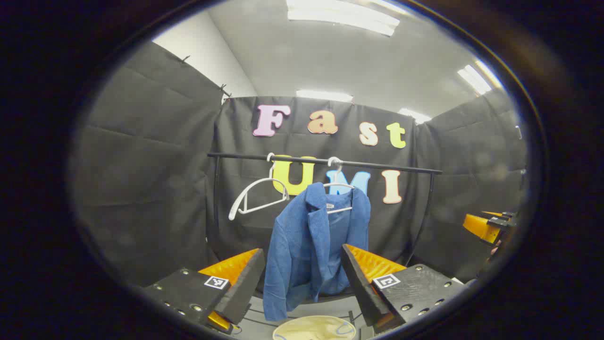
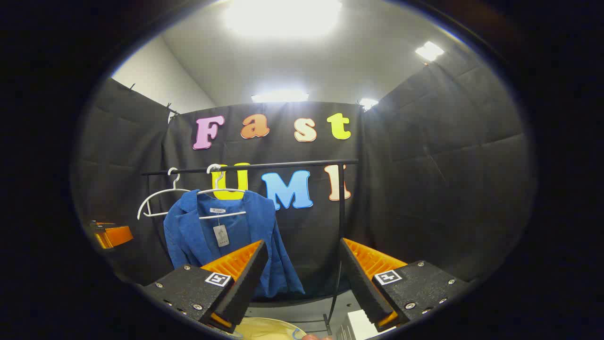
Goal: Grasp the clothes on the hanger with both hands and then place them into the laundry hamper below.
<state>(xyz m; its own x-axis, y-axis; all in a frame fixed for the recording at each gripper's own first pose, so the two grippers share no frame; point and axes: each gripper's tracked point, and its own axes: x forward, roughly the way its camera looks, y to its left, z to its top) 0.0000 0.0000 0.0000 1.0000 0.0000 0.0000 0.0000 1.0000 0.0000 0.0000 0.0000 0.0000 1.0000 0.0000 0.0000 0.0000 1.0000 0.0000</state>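
Observation:
A blue jacket (image 1: 311, 245) hangs on a white hanger (image 1: 339, 189) from a black rail (image 1: 325, 163). In the left gripper view my left gripper (image 1: 302, 283) stands open, its fingers framing the jacket from a distance. The right gripper view shows the same jacket (image 2: 226, 241) to the left, on its hanger (image 2: 222, 191); my right gripper (image 2: 302, 278) is open with nothing between its fingers. Below lies the pale rim of the laundry hamper (image 1: 314, 327), also seen as a cream hamper edge (image 2: 264, 328). The other gripper (image 1: 486, 225) shows far right, and the left one (image 2: 111, 234) far left.
An empty white hanger (image 1: 257, 196) hangs on the rail left of the jacket, seen too as the bare hanger (image 2: 160, 200). The rail's black upright post (image 2: 340, 226) stands just behind my right gripper. A white box (image 2: 361, 326) lies near the floor.

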